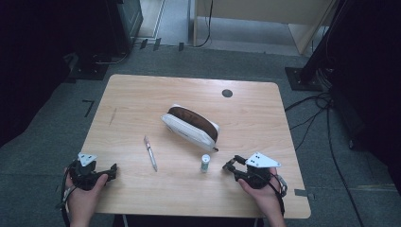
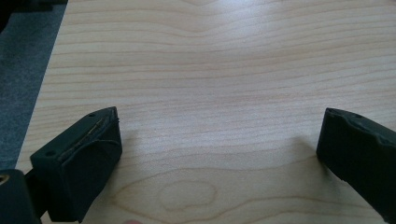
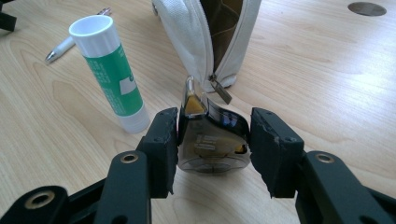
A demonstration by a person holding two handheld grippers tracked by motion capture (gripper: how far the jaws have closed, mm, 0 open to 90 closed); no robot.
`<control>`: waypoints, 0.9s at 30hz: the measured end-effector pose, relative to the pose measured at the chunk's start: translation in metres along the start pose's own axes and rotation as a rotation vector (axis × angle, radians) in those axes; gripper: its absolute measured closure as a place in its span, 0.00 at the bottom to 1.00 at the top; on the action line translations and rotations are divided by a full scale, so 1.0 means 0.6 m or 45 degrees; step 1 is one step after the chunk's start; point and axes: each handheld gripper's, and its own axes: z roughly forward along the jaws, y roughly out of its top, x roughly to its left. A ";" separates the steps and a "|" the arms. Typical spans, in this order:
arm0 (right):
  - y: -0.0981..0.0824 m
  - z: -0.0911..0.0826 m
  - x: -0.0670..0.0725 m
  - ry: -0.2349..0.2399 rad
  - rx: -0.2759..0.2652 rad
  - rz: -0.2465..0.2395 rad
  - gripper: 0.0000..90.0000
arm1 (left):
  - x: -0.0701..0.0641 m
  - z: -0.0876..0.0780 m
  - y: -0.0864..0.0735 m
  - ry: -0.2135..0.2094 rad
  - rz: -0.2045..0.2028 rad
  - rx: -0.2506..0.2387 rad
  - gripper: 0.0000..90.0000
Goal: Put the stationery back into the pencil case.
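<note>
While your right gripper (image 3: 212, 149) pinches the small correction-tape dispenser (image 3: 212, 144) at the near right of the surface (image 1: 265, 123), its rounded shell could squirt out from between the fingers, and any swing left would topple the upright glue stick (image 3: 112, 77) just beside it. Your left gripper (image 2: 215, 154) rests at the near left, fingers wide and empty. Count one dispenser, one glue stick, one pen (image 1: 150, 153), one open pencil case (image 1: 191, 125) mid-surface
</note>
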 end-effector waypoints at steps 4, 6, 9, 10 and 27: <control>0.008 0.008 0.003 0.008 0.022 -0.034 0.59 | 0.000 0.000 0.001 -0.002 0.003 0.001 0.00; 0.011 0.011 0.004 0.013 0.029 -0.042 0.59 | 0.000 0.000 0.001 -0.002 0.003 0.001 0.00; 0.014 0.016 0.005 0.019 0.028 -0.039 0.59 | 0.000 0.000 0.001 -0.002 0.002 0.001 0.00; 0.014 0.016 0.005 0.022 0.030 -0.038 0.59 | 0.000 0.000 0.001 -0.002 0.003 0.001 0.00; -0.025 0.007 -0.029 -0.022 0.024 0.052 0.70 | 0.000 0.001 0.001 -0.006 0.007 0.001 0.00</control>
